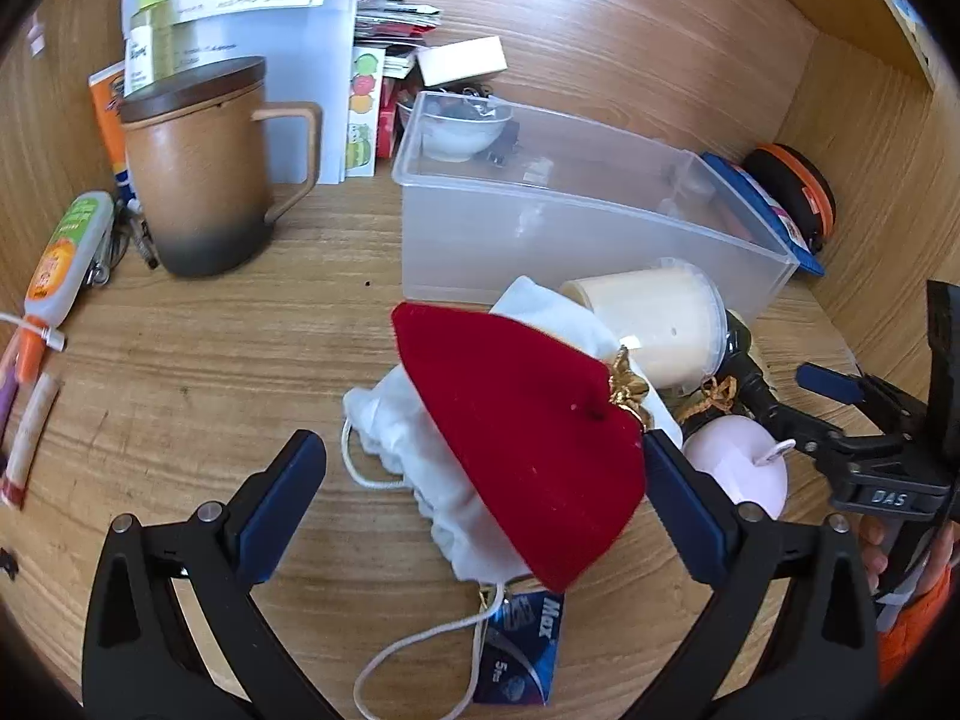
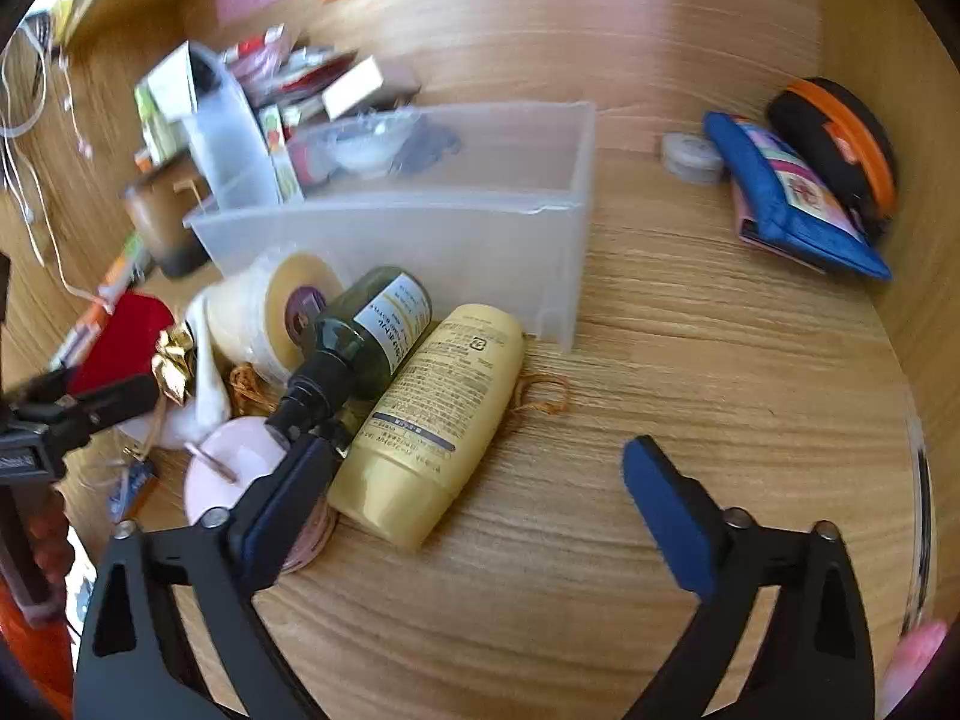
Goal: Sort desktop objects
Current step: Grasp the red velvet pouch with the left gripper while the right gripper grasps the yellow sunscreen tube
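Both grippers stand spread wide, gripping nothing. The left gripper (image 1: 483, 480) hovers over a red pouch (image 1: 516, 450) lying on a white cloth bag (image 1: 414, 438); the right gripper (image 2: 480, 480) frames a yellow bottle (image 2: 432, 420) on the desk (image 2: 690, 372), beside a clear plastic bin (image 2: 456, 228).
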`<state>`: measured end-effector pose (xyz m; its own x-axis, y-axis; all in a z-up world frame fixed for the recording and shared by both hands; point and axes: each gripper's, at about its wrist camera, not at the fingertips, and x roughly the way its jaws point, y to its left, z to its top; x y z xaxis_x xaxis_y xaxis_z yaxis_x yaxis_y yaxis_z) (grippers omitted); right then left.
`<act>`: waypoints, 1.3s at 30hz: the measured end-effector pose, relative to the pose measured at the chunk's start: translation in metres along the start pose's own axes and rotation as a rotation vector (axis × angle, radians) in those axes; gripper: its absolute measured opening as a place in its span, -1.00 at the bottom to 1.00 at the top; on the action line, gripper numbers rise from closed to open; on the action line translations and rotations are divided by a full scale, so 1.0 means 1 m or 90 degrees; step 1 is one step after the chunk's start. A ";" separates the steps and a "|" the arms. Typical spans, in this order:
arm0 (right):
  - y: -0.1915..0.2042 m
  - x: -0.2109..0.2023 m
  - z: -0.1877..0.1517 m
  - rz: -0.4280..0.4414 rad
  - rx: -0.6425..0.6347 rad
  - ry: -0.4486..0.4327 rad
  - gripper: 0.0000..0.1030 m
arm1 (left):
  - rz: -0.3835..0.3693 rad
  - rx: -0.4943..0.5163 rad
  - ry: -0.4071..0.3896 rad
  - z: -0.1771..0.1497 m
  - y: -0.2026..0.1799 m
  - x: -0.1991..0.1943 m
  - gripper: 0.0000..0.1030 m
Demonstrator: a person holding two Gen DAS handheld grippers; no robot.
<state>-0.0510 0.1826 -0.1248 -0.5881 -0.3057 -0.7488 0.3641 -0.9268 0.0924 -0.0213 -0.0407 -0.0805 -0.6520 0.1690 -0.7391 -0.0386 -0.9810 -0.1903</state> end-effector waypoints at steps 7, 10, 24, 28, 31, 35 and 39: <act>0.004 0.018 0.009 0.002 -0.035 0.034 0.64 | -0.023 0.007 0.007 0.005 0.000 0.011 1.00; 0.007 0.027 0.011 -0.005 -0.052 0.050 0.42 | -0.021 0.012 -0.004 0.007 -0.001 0.012 1.00; 0.009 0.025 0.016 0.012 -0.057 0.032 -0.12 | -0.020 0.046 -0.045 0.006 -0.012 -0.004 0.18; 0.005 0.021 0.014 0.011 -0.059 0.024 -0.14 | -0.009 0.052 -0.055 0.005 -0.013 -0.011 -0.06; 0.003 0.018 0.012 0.009 -0.057 0.021 -0.14 | -0.003 0.045 -0.071 0.008 -0.010 -0.019 -0.37; -0.002 0.008 0.011 0.020 -0.036 0.008 -0.33 | 0.007 0.052 -0.092 0.010 -0.012 -0.030 -0.39; -0.005 -0.006 0.015 0.030 -0.034 -0.009 -0.52 | 0.007 0.059 -0.100 0.008 -0.014 -0.036 -0.39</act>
<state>-0.0599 0.1854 -0.1111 -0.5792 -0.3524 -0.7351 0.4293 -0.8984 0.0925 -0.0036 -0.0334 -0.0461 -0.7629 0.1481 -0.6293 -0.0959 -0.9886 -0.1164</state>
